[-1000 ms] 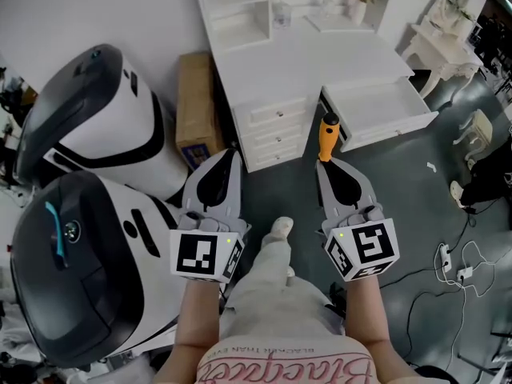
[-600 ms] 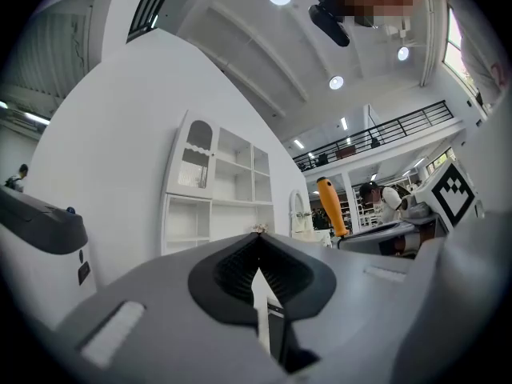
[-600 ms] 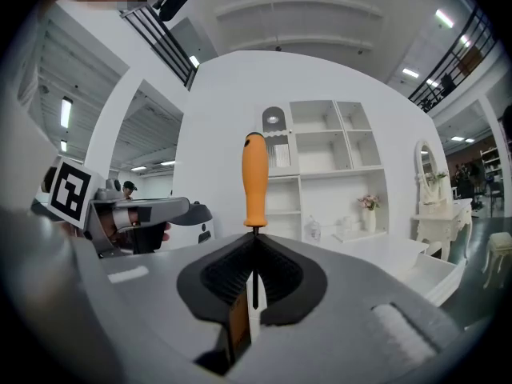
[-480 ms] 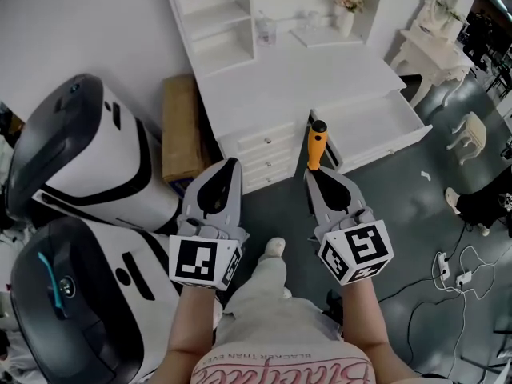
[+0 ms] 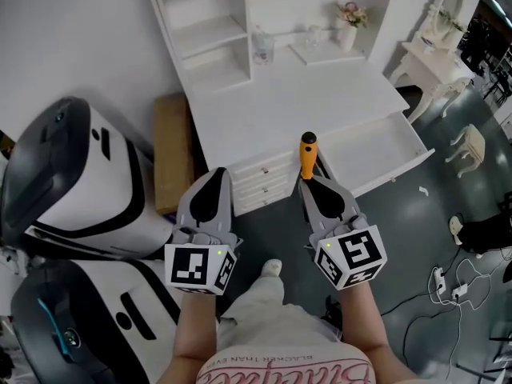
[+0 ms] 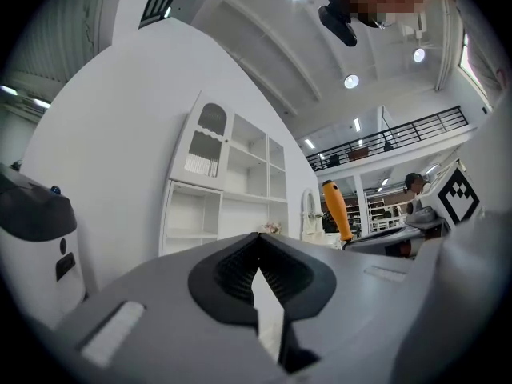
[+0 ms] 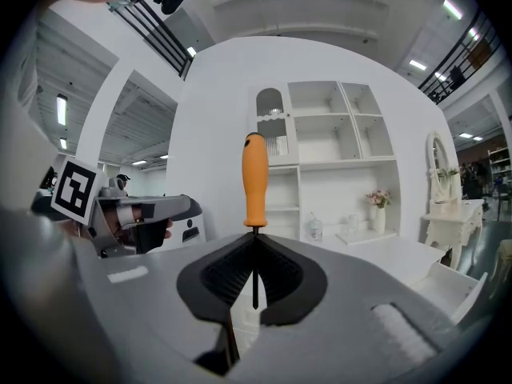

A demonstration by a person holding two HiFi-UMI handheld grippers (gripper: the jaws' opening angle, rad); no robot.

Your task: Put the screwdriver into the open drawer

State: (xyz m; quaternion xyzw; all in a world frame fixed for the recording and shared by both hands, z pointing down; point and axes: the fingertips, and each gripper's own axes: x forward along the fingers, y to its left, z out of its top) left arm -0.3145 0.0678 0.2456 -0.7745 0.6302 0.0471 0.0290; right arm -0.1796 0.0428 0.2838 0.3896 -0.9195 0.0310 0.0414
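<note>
My right gripper is shut on the thin metal shaft of a screwdriver; its orange handle sticks out past the jaw tips toward the white desk. The open drawer juts from the desk's front, just right of the handle in the head view, and looks bare inside. My left gripper is level beside the right one, shut with nothing between its jaws. From the left gripper view the orange handle shows off to the right.
The white desk carries a shelf unit, a glass bottle and a flower vase. A cardboard box leans beside it. Large white and black machines fill the left. A white dressing table and floor cables lie right.
Both grippers have moved forward together toward the desk, the screwdriver still held. Desk and open drawer now sit closer and larger; the handle now overlaps the desk's front edge.
</note>
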